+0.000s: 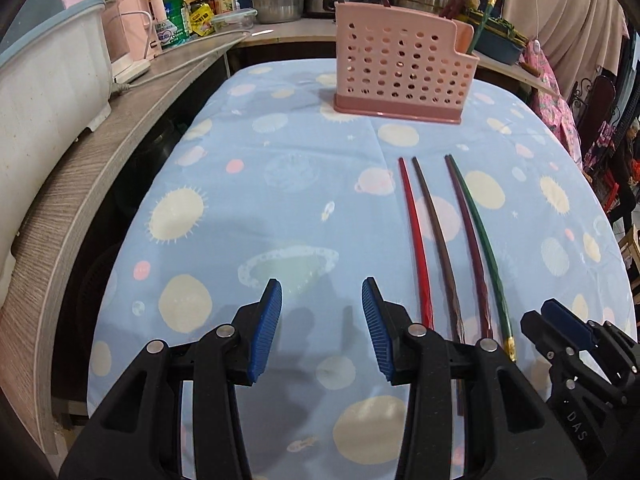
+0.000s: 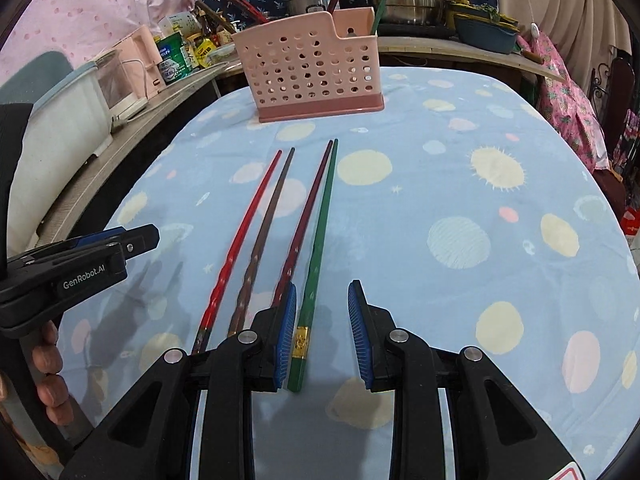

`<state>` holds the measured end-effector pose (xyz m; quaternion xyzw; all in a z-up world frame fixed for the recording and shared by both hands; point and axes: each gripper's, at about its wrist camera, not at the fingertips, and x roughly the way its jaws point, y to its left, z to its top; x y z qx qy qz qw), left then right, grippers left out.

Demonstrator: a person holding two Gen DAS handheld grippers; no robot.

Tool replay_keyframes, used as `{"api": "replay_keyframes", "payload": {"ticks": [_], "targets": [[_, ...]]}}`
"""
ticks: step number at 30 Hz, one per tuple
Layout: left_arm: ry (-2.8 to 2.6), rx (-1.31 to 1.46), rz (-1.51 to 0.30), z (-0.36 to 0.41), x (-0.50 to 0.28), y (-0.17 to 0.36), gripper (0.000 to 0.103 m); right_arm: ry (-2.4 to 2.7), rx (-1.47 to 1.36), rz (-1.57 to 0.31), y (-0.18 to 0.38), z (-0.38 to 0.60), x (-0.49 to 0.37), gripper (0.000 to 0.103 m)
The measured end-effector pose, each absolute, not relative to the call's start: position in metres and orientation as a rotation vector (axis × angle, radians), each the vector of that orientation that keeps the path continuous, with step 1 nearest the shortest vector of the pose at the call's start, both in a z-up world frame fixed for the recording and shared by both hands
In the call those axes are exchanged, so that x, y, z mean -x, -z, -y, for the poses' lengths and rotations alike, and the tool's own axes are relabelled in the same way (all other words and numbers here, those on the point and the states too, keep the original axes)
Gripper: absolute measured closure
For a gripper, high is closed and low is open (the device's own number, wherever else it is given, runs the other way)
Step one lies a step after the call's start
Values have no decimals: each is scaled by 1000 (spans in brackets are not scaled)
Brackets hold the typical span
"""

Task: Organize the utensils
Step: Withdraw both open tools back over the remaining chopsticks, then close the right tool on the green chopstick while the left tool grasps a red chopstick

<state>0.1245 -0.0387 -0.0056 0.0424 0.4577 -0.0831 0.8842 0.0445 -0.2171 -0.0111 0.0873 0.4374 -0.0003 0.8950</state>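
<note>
Planet-print cloth covers the table; my right gripper (image 2: 322, 334) hangs released, straddling the green chopstick (image 2: 318, 248), and my left gripper (image 1: 322, 328) gapes empty beside the red chopstick (image 1: 416, 240). I'd clench squarely near the gold band before lifting toward the pink holder (image 2: 308, 66).

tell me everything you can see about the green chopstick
The green chopstick is long, slim and glossy, with a gold band near its thick end. It lies flat on the tablecloth, rightmost of four, tip toward the pink holder, running close beside a dark red one. Its thick end lies between the right gripper's open jaws, ungripped.
</note>
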Motion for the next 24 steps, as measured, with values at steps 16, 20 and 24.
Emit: {"api": "replay_keyframes", "payload": {"ticks": [16, 20, 24], "targets": [[200, -103, -1005, 44, -109, 25, 61, -9, -147, -947, 28, 206, -34, 78], [203, -108, -1008, 45, -106, 27, 54, -12, -120, -947, 29, 201, -33, 79], [215, -114, -1009, 47, -103, 27, 54, -2, -98, -944, 30, 198, -32, 82]]}}
